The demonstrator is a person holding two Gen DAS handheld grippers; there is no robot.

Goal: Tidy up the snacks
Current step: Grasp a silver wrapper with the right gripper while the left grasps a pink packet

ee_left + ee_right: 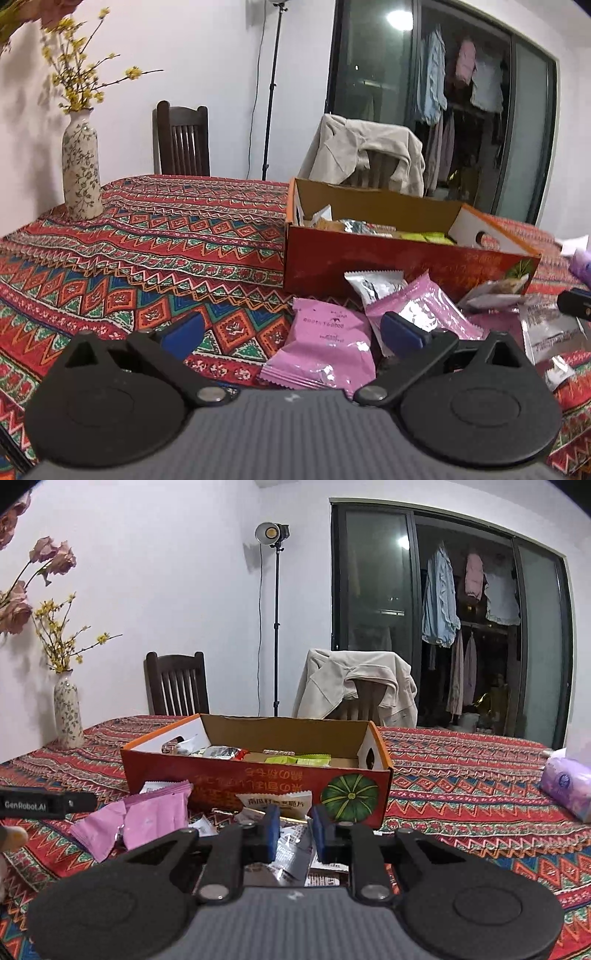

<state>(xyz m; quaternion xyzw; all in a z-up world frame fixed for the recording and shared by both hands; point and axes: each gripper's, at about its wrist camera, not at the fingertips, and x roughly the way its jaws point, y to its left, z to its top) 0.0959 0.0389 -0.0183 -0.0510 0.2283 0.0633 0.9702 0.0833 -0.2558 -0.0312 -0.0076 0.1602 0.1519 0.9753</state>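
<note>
An open orange-red cardboard box (221,786) with a pumpkin picture stands on the patterned tablecloth and holds several snack packets. Loose packets lie in front of it: pink ones (155,819) and a white one (275,803). My right gripper (295,825) is just before the box, its blue pads shut on a thin silver packet (291,856) that hangs between them. In the left wrist view the box (369,262) is ahead to the right. My left gripper (291,330) stands open over a pink packet (321,343), not touching it. Another pink packet (424,306) and a silver one (376,284) lie beyond.
A flowered vase (82,177) with yellow sprigs stands at the table's far left. A purple tissue pack (567,786) lies at the right. Behind the table are a dark wooden chair (177,683), a chair draped with a beige jacket (354,683) and a light stand (275,627).
</note>
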